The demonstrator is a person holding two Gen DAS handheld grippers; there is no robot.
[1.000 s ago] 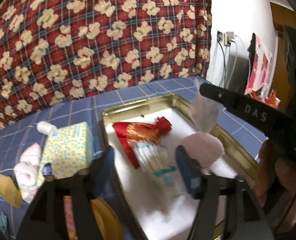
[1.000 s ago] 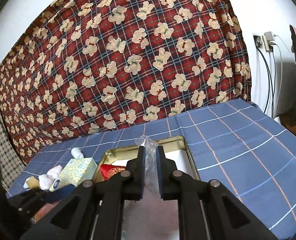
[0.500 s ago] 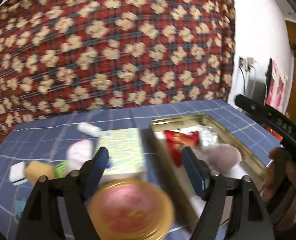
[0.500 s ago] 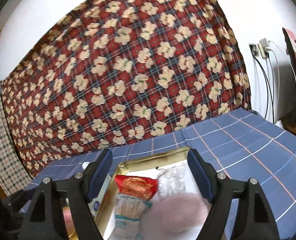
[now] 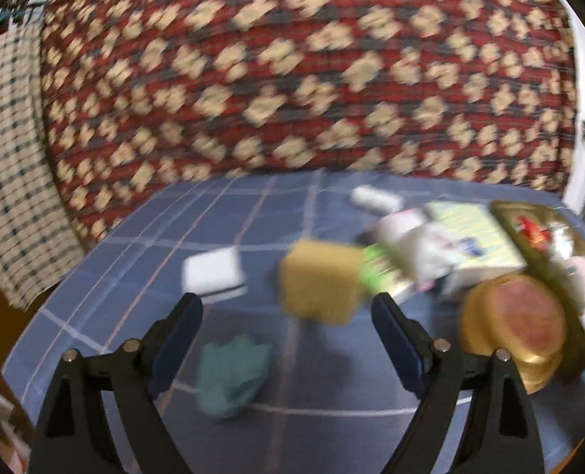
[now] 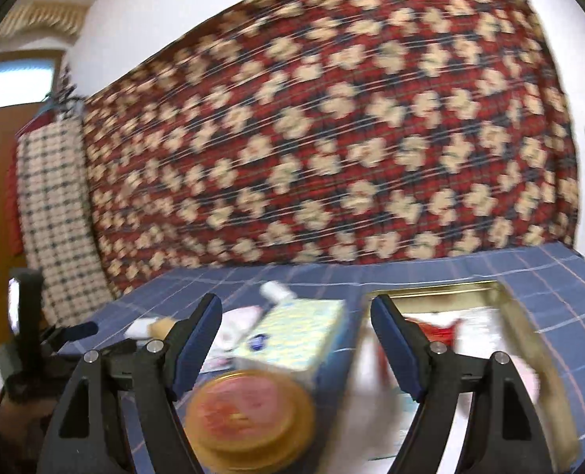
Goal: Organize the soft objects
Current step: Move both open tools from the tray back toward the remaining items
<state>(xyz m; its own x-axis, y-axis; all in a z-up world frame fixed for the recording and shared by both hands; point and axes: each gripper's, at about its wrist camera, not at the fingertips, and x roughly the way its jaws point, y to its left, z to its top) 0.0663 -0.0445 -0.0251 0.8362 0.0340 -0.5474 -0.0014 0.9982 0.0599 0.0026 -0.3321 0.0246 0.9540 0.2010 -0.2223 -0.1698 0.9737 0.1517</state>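
Both views blurred. Left gripper (image 5: 286,328) spread wide, holding nothing; yellow sponge (image 5: 320,282) just ahead between its fingers, teal cloth (image 5: 231,375) low by its left finger, white pad (image 5: 212,272) ahead-left. Right gripper (image 6: 296,333) also wide, nothing held; tissue pack (image 6: 296,333) ahead between fingers, gold tin (image 6: 529,339) by its right finger, round gold lid (image 6: 253,410) below.

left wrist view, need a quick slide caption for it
Open left hand-held gripper hovers over a blue checked cloth, with a yellow sponge and a teal cloth between its fingers.
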